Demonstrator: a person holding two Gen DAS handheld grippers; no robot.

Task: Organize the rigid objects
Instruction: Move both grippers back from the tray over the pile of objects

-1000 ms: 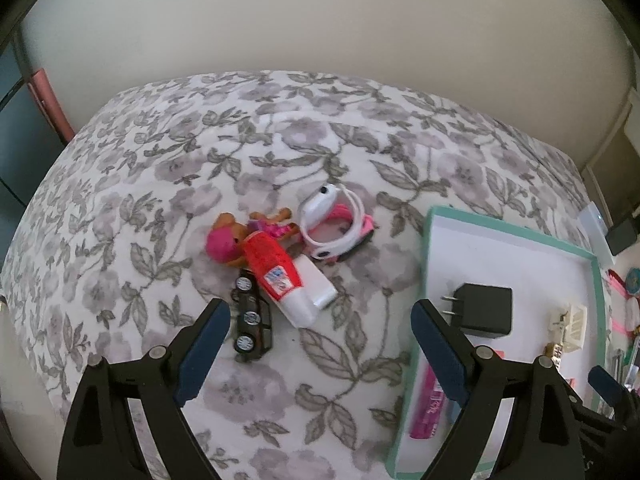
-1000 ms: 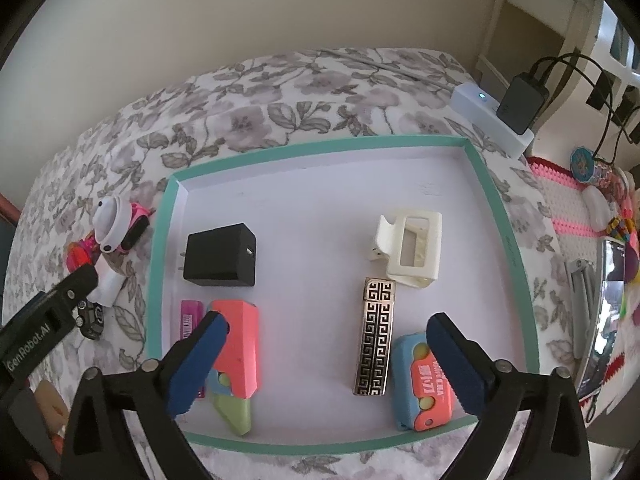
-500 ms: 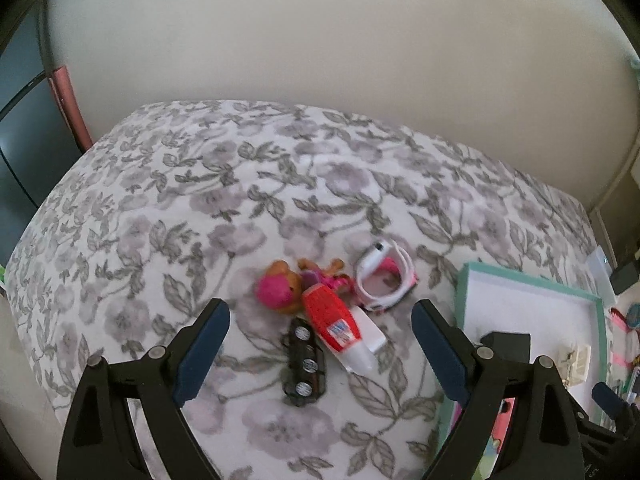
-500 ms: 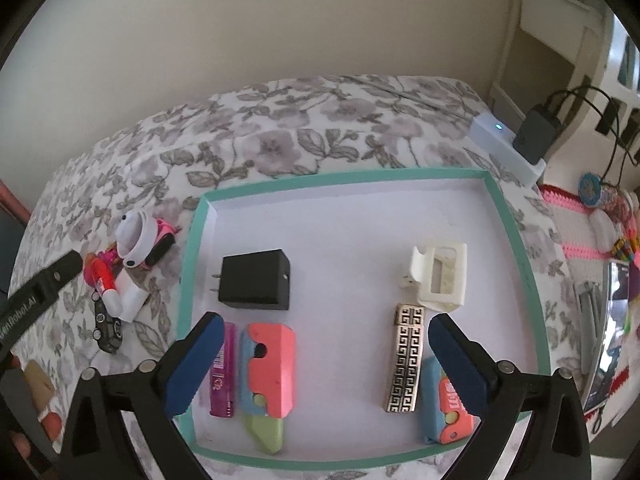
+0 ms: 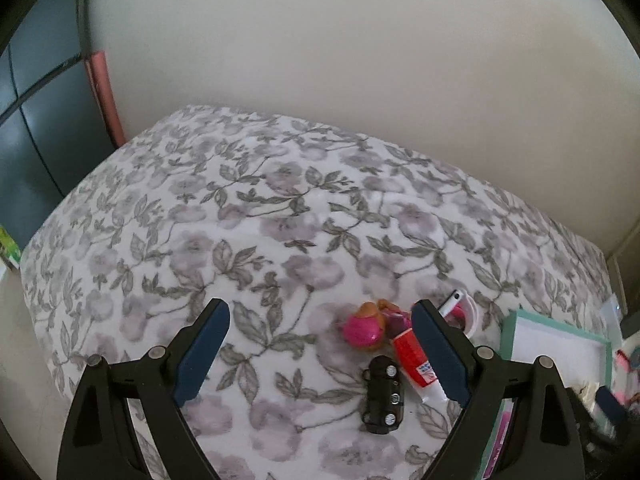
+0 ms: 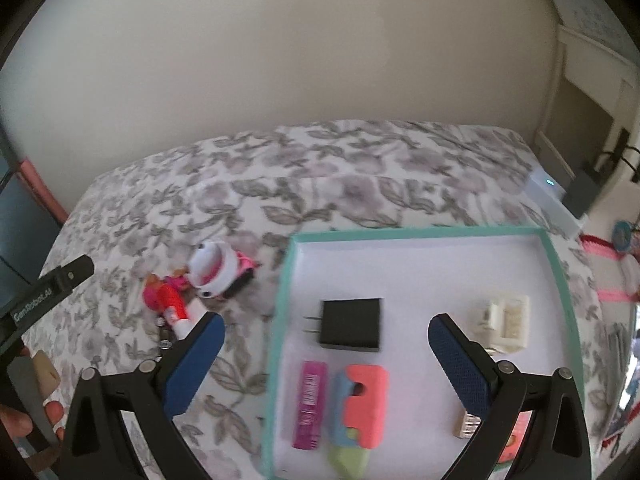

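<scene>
Two grippers, jaws apart, nothing held.
Left gripper (image 5: 320, 354) hangs over the floral bed (image 5: 248, 216); right gripper (image 6: 326, 354) over the tray (image 6: 560, 280).

floral bedspread (image 5: 248, 216) with grey leaves and mauve flowers covers the bed, plain cream wall (image 5: 340, 48) behind it. at the left edge a dark panelled cabinet (image 5: 36, 128) with a pink strip (image 5: 105, 96) standing between it and the wall. past the bed's right side, a white box with a small lit dot (image 6: 550, 196), a black adapter (image 6: 584, 192) just beside it with cables, and blurred colourful clutter (image 6: 624, 240).
</scene>
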